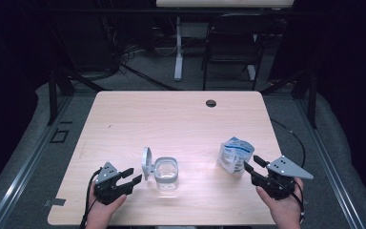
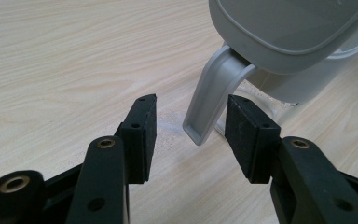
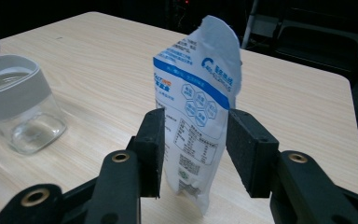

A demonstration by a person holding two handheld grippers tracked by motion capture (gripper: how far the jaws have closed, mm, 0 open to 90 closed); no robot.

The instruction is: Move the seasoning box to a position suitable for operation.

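Note:
A clear glass jar (image 1: 166, 174) with a grey rim stands near the table's front, its hinged grey lid (image 1: 146, 163) swung up on its left side. My left gripper (image 1: 129, 175) is open just left of it. In the left gripper view the lid's grey clasp (image 2: 212, 93) hangs down between the spread jaws, touching neither pad. A white and blue pouch (image 1: 235, 154) stands upright to the right. My right gripper (image 1: 253, 164) is open beside it. The pouch (image 3: 200, 107) sits between the jaws, and the pads do not squeeze it. The jar (image 3: 18, 107) shows at the left there.
The light wooden table (image 1: 171, 119) has a dark cable hole (image 1: 211, 103) near its far edge. A black chair (image 1: 233, 43) and a white desk leg (image 1: 177, 47) stand beyond it. Dark floor and rails flank both sides.

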